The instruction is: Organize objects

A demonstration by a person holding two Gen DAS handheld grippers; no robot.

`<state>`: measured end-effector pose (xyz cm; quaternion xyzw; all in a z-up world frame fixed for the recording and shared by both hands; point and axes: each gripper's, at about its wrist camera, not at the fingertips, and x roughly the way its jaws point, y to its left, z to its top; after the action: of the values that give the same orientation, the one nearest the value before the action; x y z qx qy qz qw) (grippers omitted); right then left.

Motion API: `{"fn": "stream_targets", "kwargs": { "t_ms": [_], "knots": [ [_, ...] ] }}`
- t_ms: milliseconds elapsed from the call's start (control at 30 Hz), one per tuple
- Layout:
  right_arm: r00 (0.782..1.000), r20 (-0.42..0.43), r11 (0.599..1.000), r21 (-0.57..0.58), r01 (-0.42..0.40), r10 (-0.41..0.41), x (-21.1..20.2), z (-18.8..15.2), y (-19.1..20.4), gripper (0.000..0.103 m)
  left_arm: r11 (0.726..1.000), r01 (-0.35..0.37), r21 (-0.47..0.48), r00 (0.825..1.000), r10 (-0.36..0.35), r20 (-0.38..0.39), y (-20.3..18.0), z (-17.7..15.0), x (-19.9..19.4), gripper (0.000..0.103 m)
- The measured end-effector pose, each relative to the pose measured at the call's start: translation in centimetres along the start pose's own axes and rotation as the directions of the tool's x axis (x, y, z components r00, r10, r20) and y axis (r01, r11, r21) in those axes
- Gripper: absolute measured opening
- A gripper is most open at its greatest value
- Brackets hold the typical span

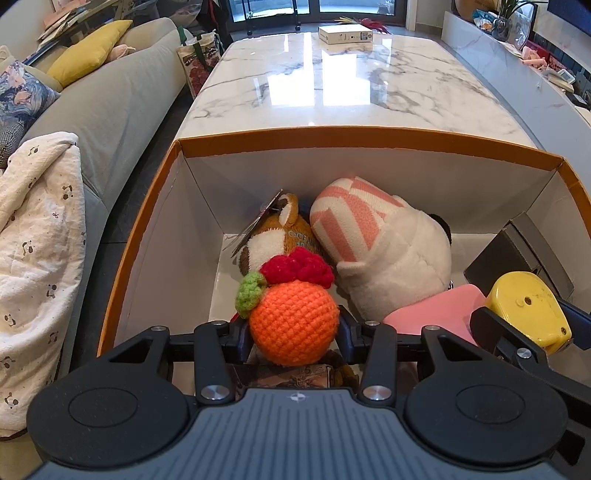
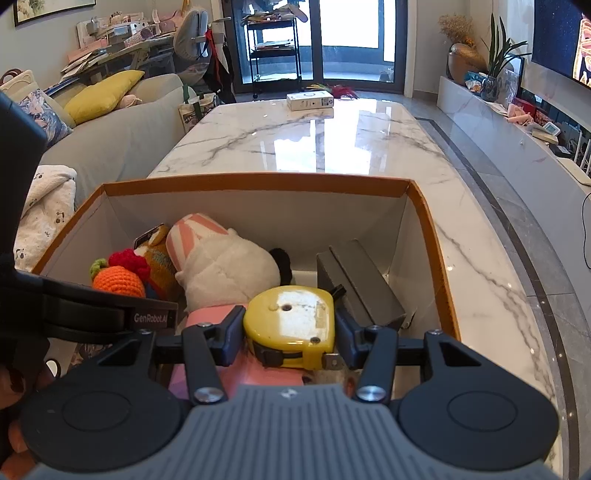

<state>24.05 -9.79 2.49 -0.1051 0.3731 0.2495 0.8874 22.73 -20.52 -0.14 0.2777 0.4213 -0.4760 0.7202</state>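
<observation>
An open box with an orange rim (image 1: 354, 137) (image 2: 258, 182) sits on the marble table. My left gripper (image 1: 293, 334) is shut on an orange crocheted fruit (image 1: 293, 323) with a red top and green leaf, held inside the box's near left; it also shows in the right wrist view (image 2: 118, 282). My right gripper (image 2: 290, 338) is shut on a yellow tape measure (image 2: 291, 325), held over the box's near right, also seen in the left wrist view (image 1: 528, 308). In the box lie a white plush with pink stripes (image 1: 384, 254) (image 2: 221, 266), a brown plush (image 1: 280, 232), a pink object (image 1: 436, 314) and a grey box (image 2: 358, 284).
The marble table (image 1: 351, 77) stretches ahead with a white carton (image 1: 345, 34) at its far end. A grey sofa (image 1: 110, 107) with cushions and a white blanket (image 1: 37, 236) runs along the left. A low marble shelf (image 2: 517, 147) runs along the right.
</observation>
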Motion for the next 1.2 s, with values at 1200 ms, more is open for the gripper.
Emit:
{"fn": "stream_targets", "kwargs": {
  "t_ms": [1200],
  "knots": [
    [0.997, 0.065, 0.999, 0.009, 0.033, -0.034, -4.3, -0.1, -0.8, 0.083, 1.0, 0.0, -0.027, 1.0, 0.0, 0.01, 0.5, -1.2, -3.3, 0.065]
  ]
}}
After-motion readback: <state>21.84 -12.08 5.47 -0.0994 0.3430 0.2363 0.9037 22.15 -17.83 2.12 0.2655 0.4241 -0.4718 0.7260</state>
